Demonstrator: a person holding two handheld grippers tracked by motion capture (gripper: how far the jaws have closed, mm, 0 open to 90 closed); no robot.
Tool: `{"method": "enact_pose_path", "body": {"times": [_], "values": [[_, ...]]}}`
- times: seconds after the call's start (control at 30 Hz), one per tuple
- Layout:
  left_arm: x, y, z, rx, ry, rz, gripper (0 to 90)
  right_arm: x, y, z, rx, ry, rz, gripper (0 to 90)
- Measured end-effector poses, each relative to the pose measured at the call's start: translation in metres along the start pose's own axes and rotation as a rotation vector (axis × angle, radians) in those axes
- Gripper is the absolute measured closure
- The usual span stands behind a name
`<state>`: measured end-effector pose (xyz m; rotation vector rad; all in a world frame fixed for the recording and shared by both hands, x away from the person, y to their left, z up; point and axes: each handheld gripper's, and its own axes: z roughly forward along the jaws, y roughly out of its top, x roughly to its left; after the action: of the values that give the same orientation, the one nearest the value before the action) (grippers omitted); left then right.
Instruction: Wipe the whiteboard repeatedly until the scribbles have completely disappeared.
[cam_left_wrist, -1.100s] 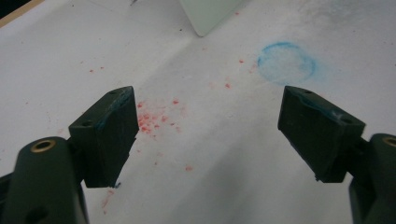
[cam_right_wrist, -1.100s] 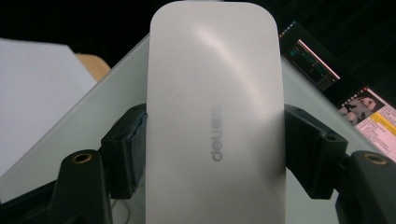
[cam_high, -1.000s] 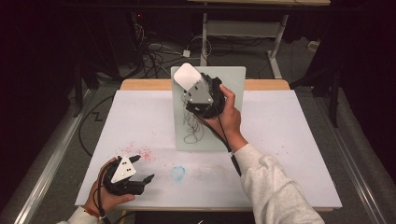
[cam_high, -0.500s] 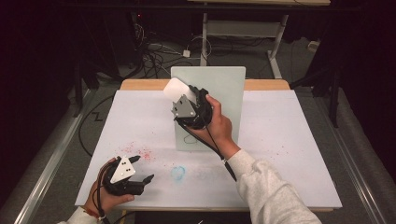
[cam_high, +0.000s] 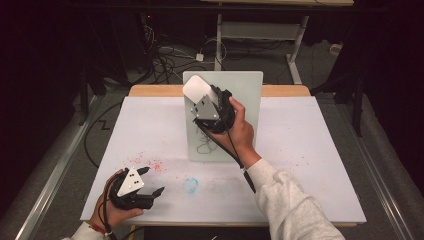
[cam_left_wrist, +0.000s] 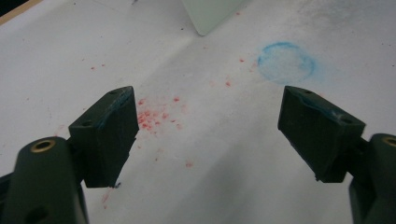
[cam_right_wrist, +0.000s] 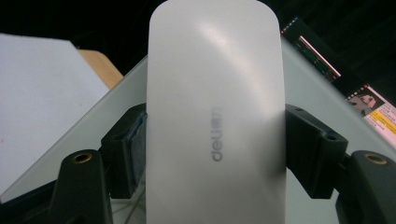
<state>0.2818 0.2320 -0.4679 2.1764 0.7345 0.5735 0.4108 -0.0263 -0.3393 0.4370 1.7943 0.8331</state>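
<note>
A pale green whiteboard (cam_high: 245, 100) lies at the back middle of the table, with a black scribble (cam_high: 204, 145) on its near left part. My right gripper (cam_high: 204, 98) is over the board's upper left, shut on a white eraser (cam_high: 196, 87). In the right gripper view both jaws press the sides of the eraser (cam_right_wrist: 215, 116), which is marked "deli", and the board (cam_right_wrist: 317, 79) lies behind it. My left gripper (cam_high: 152, 181) rests at the table's front left, open, with nothing between its fingers (cam_left_wrist: 107, 135).
White paper (cam_high: 310, 150) covers the table. A blue ring mark (cam_high: 190, 185) and red specks (cam_high: 150, 164) stain it near my left gripper. The wooden table edge (cam_high: 150, 90) shows at the back. Cables and a metal frame stand on the dark floor beyond.
My right gripper carried the eraser left and down across the board's upper left, then back up and right a little. The left gripper stayed where it was.
</note>
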Motion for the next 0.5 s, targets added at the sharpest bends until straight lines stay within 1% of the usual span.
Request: {"method": "enact_pose_path", "body": {"times": [0.07, 0.1, 0.17, 0.23, 0.3, 0.33, 0.37, 0.43, 0.5], "values": [[0.000, 0.000, 0.000, 0.001, 0.000, 0.001, 19.5, 0.010, -0.007, -0.002, 0.012, 0.008, -0.034, 30.8], [0.000, 0.000, 0.000, 0.002, 0.000, 0.002, 19.5, 0.014, -0.011, -0.003, 0.015, 0.008, -0.041, 30.7], [-0.001, 0.001, 0.000, 0.003, 0.002, 0.004, 19.5, 0.021, -0.018, -0.005, 0.024, 0.020, -0.047, 30.8], [-0.001, 0.001, 0.001, 0.003, -0.001, 0.003, 19.5, 0.029, -0.026, -0.008, 0.032, 0.043, -0.044, 30.8], [-0.001, 0.001, 0.002, 0.006, 0.000, 0.005, 19.5, 0.037, -0.033, -0.010, 0.040, 0.055, -0.070, 30.8], [-0.001, 0.002, 0.002, 0.005, -0.001, 0.004, 19.5, 0.041, -0.037, -0.011, 0.041, 0.060, -0.076, 30.8], [-0.001, 0.002, 0.002, 0.004, -0.001, 0.004, 19.5, 0.044, -0.041, -0.012, 0.045, 0.065, -0.072, 30.8], [-0.001, 0.002, 0.003, 0.006, -0.002, 0.006, 19.5, 0.047, -0.046, -0.014, 0.048, 0.072, -0.081, 30.8], [-0.001, 0.002, 0.003, 0.007, -0.003, 0.007, 19.5, 0.047, -0.047, -0.014, 0.047, 0.076, -0.075, 30.8]]}}
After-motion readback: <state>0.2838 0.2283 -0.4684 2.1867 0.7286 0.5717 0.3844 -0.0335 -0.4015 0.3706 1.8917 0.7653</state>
